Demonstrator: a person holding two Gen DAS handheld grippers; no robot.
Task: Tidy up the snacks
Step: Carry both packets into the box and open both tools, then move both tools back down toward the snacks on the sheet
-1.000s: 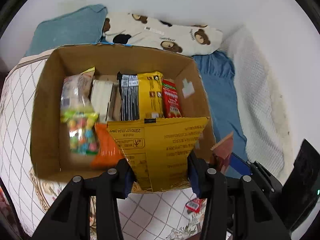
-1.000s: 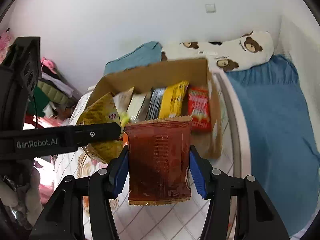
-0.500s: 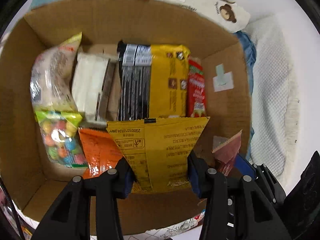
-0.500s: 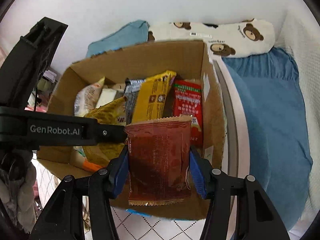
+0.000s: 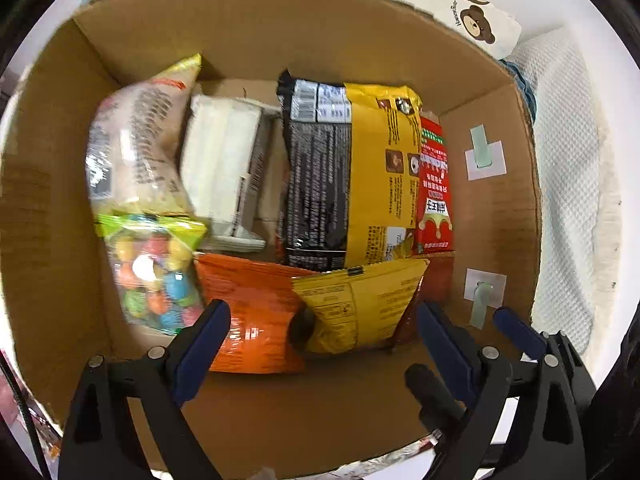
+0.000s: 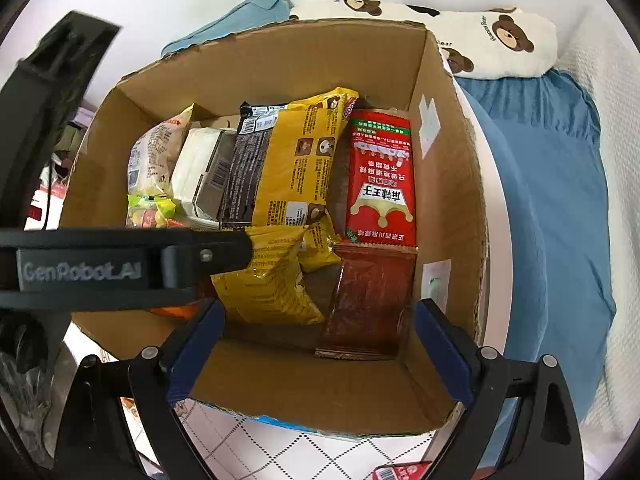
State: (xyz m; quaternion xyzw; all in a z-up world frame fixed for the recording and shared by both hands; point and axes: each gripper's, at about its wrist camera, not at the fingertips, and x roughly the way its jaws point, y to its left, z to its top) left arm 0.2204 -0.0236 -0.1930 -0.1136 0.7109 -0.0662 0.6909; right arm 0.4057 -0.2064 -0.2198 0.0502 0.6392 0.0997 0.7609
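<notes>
Both packs look dropped, so I judge the placing step is about done w/ both grippers. My left gripper [image 5: 322, 342] sits spread wide, gripping nothing; the yellow foil snack bag w/ black print [image 5: 360, 308] lies between and just beyond its fingers, clear of both as far as I can tell, resting on the front row inside the open brown cardboard box [image 5: 260, 28]. My right gripper [image 6: 318, 342] is likewise spread, nothing in it; the dark red-brown foil sachet [image 6: 368, 300] leans at the box's front right, just ahead of the right fingertip; contact unclear. The box holds, at the back from left: a clear bag w/ pale printed wrapper [image 5: 140, 148], a white wrapped block [image 5: 224, 176], a black-and-yellow printed packet [image 5: 352, 176], a red packet w/ white crown logo [image 6: 380, 176]. Front row: a clear bag of multicoloured round candies [image 5: 156, 276] and an orange foil pack [image 5: 248, 312] beside the yellow bag. The box sits on a bed w/ a white quilted cover [image 6: 280, 452]. Next, I reckon: lift both grippers straight up out of the box w/o snagging the packs, then go for whatever's left outside; a small red packet [image 6: 400, 472] shows by the box's near edge.
</notes>
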